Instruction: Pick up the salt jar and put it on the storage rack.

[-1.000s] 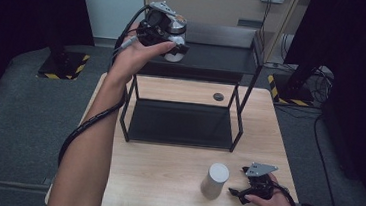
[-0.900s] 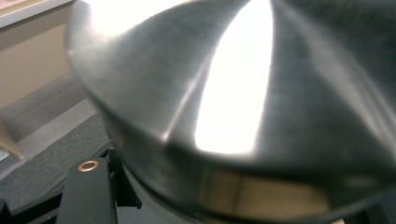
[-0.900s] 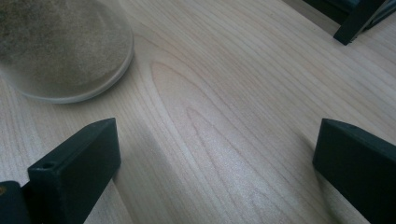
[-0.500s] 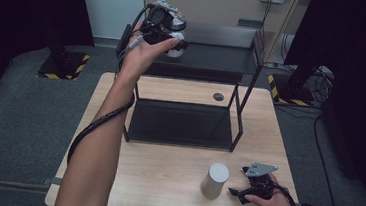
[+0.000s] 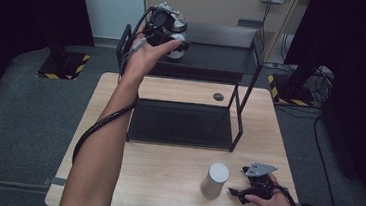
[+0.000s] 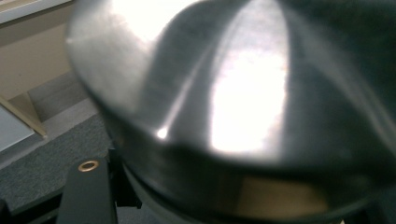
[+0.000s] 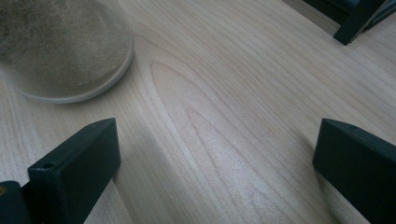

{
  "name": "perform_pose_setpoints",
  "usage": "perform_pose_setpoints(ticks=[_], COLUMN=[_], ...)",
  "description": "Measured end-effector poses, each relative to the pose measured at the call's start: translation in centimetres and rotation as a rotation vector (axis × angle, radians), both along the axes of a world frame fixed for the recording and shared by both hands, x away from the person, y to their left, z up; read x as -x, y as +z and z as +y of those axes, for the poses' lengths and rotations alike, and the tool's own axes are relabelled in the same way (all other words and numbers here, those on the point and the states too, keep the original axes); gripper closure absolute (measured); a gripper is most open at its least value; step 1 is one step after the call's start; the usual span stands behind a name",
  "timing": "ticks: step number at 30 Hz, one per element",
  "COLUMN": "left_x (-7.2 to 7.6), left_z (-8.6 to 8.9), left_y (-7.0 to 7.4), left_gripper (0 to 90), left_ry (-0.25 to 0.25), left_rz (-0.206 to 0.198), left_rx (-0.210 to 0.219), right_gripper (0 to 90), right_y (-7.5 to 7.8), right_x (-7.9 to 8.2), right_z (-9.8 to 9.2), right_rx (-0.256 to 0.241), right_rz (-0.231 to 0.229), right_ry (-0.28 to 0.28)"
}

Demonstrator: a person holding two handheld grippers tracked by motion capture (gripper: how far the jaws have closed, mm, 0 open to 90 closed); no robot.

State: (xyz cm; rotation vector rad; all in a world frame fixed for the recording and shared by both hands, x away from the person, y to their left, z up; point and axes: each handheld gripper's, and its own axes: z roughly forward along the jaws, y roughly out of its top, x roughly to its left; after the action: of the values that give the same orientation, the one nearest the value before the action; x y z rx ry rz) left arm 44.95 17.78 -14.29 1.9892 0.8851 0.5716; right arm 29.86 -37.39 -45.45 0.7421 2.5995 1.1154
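My left gripper (image 5: 175,39) is raised at the left end of the black rack's top shelf (image 5: 220,56), shut on a shiny metal cup (image 5: 177,53). In the left gripper view the metal cup (image 6: 243,93) looms blurred and very close, with one black finger (image 6: 88,186) beside it at lower left. My right gripper (image 5: 238,194) rests on the wooden table (image 5: 163,186) near its front right corner, open and pointing at a pale grey cylinder (image 5: 214,180) a little to its left. In the right gripper view the right gripper (image 7: 215,140) holds nothing, and the cylinder's base (image 7: 65,51) sits ahead to the left.
The rack's lower shelf (image 5: 179,123) lies on the middle of the table. A small dark round disc (image 5: 218,96) sits on the tabletop behind the rack. Cables (image 5: 318,79) lie on the floor at the right. A rack leg (image 7: 355,21) stands at the upper right of the right gripper view.
The left hand and gripper with the cup rose a little over the shelf's left end, then settled back, and the forearm swung rightward. The right gripper stayed put.
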Motion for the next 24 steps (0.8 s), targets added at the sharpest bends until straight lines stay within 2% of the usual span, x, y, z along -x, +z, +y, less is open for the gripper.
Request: perform_pose_setpoints(ticks=[1,7,10,12,14,16,24], left_x=[-0.3,-0.6,-0.9,-0.8,-0.9,-0.8,-0.7], left_z=[0.3,0.3,1.0,0.9,1.2,0.9,1.3], left_y=[-0.3,-0.6,-1.2,-1.2,-1.2,-1.1,-1.6], left_gripper=[29.9,29.9,29.9,29.9,29.9,29.9,29.8], left_ry=[-0.023,-0.021,-0.032,-0.017,-0.024,-0.015,-0.010], left_rz=[-0.012,-0.002,0.010,0.004,0.006,0.003,-0.001], left_rx=[0.009,0.000,0.048,0.039,0.044,0.027,0.056], right_gripper=[1.7,1.7,1.7,1.7,1.7,1.7,1.7], right_y=[0.0,0.0,0.0,0.0,0.0,0.0,0.0], right_x=[0.0,0.0,0.0,0.0,0.0,0.0,0.0], right_z=[0.0,0.0,0.0,0.0,0.0,0.0,0.0], right_rx=[-0.001,0.000,0.000,0.000,0.000,0.000,0.000], right_rz=[0.000,0.000,0.000,0.000,0.000,0.000,0.000], right_ry=[0.000,0.000,0.000,0.000,0.000,0.000,0.000])
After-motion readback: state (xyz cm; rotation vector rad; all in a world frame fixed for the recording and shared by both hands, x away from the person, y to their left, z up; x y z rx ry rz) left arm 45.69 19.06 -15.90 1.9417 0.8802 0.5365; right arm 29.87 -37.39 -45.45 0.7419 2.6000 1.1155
